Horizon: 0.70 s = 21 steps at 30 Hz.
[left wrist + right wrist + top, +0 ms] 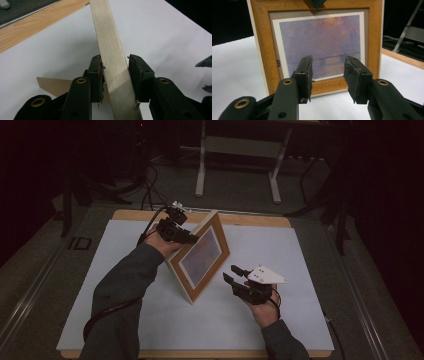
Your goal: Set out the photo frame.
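Observation:
A wooden picture frame (200,257) holding a hazy purple sunset print (319,42) stands on its lower edge on the white sheet, leaning back. My left gripper (192,239) reaches over its top edge. In the left gripper view the pale side of the frame (110,37) runs between the jaws and both pads (96,72) press on it. A tan back stand (52,85) shows behind it. My right gripper (229,272) hovers in front of the print, open (328,60), with nothing between its jaws.
The white sheet (125,285) covers a wooden table (250,219). Beyond the table stand the white legs of another table (237,150), and cables (150,185) lie on the dark floor. Open sheet surface lies left and right of the frame.

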Motion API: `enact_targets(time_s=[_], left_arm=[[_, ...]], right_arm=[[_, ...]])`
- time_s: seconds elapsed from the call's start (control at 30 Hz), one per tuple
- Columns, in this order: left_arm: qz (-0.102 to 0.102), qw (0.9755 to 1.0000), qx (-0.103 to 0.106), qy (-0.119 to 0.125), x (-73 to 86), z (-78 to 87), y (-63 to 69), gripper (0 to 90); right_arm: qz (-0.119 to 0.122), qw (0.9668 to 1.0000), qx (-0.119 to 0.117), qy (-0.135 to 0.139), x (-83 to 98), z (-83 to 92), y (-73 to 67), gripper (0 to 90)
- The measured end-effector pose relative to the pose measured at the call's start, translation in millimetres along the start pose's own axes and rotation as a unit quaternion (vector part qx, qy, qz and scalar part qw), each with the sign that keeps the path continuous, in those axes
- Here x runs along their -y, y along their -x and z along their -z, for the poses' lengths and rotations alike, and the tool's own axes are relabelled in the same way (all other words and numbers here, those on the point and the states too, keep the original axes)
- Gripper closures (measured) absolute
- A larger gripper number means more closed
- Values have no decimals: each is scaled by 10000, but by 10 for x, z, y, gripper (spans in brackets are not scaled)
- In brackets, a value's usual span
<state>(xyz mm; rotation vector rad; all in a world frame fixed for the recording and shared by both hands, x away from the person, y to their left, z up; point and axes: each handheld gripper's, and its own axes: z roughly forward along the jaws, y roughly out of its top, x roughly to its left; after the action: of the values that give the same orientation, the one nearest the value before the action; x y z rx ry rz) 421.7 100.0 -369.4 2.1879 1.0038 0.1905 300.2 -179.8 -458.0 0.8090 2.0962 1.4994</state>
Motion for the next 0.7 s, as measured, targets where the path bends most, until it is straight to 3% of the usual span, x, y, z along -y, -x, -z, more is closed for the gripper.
enact_targets(time_s=[0.2,0.27,0.37,0.47,0.5,0.6,0.67,0.7], left_arm=[[-33,9998,160,64,2,-19,-14,659],[36,9996,194,190,21,-10,-24,651],[297,9984,108,469,58,49,-50,556],[357,9975,73,601,83,106,-57,502],[430,9956,66,827,120,190,-53,495],[540,9920,17,1141,187,317,-23,484],[573,9910,-6,1208,216,358,-12,478],[637,9883,-51,1387,283,428,17,478]], right_arm=[[-4,10000,19,15,3,10,17,578],[-6,10000,20,23,2,13,18,578],[-16,10000,27,14,5,22,20,578],[-34,10000,51,17,8,30,35,577],[-40,10000,61,21,8,33,44,577],[-57,9999,83,20,0,42,65,576],[-42,9999,102,29,-7,43,83,576],[-51,9999,115,21,-11,43,92,576]])
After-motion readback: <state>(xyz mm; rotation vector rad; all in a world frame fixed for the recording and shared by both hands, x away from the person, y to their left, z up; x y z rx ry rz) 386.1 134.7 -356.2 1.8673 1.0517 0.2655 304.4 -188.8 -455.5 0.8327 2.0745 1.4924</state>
